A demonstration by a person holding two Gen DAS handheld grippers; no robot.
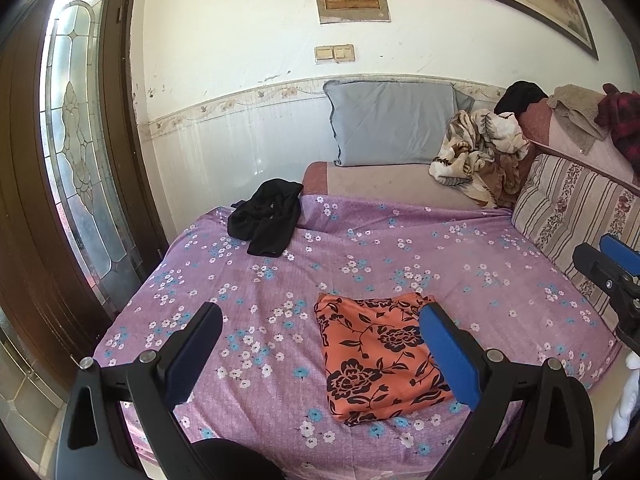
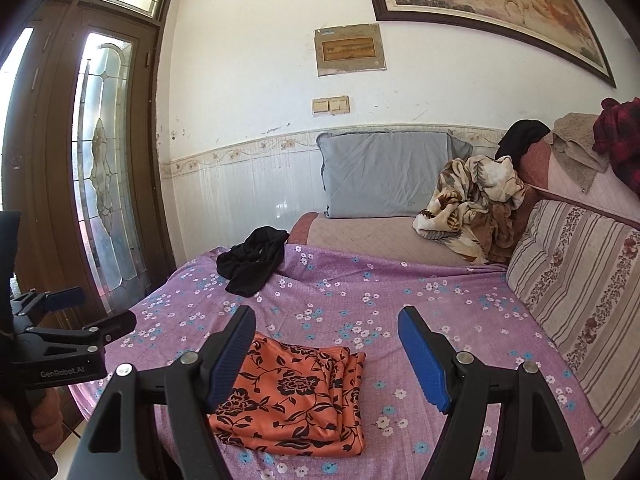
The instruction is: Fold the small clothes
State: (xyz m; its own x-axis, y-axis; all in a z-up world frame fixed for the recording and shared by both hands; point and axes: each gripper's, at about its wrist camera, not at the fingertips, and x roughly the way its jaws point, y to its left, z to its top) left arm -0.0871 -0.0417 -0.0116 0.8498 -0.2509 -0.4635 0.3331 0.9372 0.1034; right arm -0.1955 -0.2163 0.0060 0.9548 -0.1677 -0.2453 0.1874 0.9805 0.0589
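folded orange garment near bedsheet front edge, both claws wide, empty

Folded orange floral garment flat on the purple sheet — crumpled black garment well apart.

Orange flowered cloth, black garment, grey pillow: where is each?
Orange flowered cloth [image 1: 380,360]: left wrist view, middle of the folded top.
Black garment [image 1: 268,218]: left wrist view, centre of the heap.
Grey pillow [image 2: 384,174]: right wrist view, middle of its face.

Left gripper, right gripper: both agape, empty.
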